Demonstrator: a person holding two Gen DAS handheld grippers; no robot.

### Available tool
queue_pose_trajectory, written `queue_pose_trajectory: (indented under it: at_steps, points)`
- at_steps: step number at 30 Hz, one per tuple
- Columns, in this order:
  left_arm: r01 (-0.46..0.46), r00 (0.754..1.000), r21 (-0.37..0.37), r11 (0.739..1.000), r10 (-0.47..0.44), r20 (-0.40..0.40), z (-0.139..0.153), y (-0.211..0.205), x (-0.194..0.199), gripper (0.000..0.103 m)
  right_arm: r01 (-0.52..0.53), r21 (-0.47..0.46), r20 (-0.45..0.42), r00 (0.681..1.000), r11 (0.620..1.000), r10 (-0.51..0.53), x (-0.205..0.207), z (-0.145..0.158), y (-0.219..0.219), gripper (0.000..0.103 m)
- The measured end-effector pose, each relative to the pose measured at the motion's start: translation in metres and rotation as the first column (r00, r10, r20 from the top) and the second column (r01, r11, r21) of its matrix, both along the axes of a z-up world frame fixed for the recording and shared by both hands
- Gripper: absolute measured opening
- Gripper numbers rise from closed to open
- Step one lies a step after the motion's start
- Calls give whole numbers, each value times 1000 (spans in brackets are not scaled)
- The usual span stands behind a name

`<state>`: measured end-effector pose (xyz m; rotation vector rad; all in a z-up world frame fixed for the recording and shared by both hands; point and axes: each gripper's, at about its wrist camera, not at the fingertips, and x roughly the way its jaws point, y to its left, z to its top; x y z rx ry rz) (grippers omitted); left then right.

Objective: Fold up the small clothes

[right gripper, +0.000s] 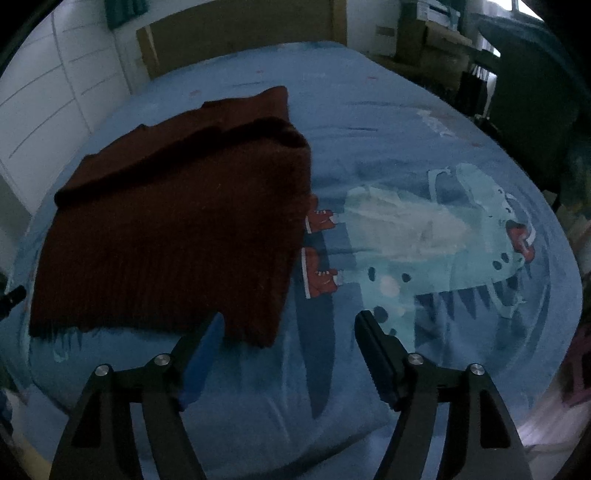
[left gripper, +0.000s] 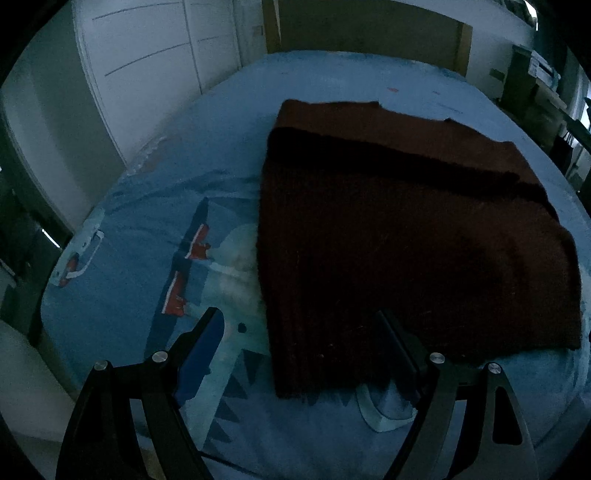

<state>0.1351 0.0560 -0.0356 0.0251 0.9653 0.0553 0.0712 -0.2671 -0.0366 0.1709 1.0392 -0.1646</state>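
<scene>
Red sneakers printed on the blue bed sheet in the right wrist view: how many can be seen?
3. Two red sneakers lie beside the dark knitted garment; one is far right. The garment may hide others.

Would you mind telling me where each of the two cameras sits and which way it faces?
Left wrist view: on the left hand-held gripper, angled down at the near left corner of the dark red knitted garment; its two open fingers show.
Right wrist view: on the right hand-held gripper, angled down at the garment's near right corner; its open fingers show, nothing between them.
Shared: the garment, the blue dinosaur-print bed cover and the wooden headboard.
</scene>
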Motion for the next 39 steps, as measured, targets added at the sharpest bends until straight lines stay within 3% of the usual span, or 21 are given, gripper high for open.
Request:
queue_pose_trajectory:
  at_steps: [12, 24, 27, 32, 34, 37, 38, 39]
  points:
    - [-36, 993, -118, 992, 22, -120, -34, 20, 8, 81, -13, 58, -38, 999, 998, 15, 19, -21, -7, 76]
    - [-12, 989, -323, 946, -37, -145, -41, 53, 7, 80, -48, 182, -55, 997, 982, 59, 39, -42, -8, 76]
    - [7, 988, -405, 914, -68, -137, -39, 66, 6, 79, -65, 221, -48, 996, 973, 78, 42, -45, -7, 74]
    - [51, 983, -548, 835, -138, -120, -38, 84, 1, 72, -80, 279, -37, 995, 957, 94, 46, -48, -8, 63]
    - [44, 983, -607, 793, -144, -117, -39, 94, 0, 69, -83, 311, -31, 995, 947, 97, 47, -49, -9, 60]
    - [30, 977, -723, 690, -172, -124, -44, 109, 3, 54, -101, 355, -20, 993, 930, 116, 48, -50, -10, 58]
    - [31, 974, -744, 668, -187, -128, -46, 110, 5, 50, -109, 378, -15, 992, 920, 124, 49, -51, -10, 57]
    - [33, 972, -750, 661, -196, -130, -46, 112, 13, 48, -115, 396, -11, 991, 911, 130, 50, -52, -9, 57]
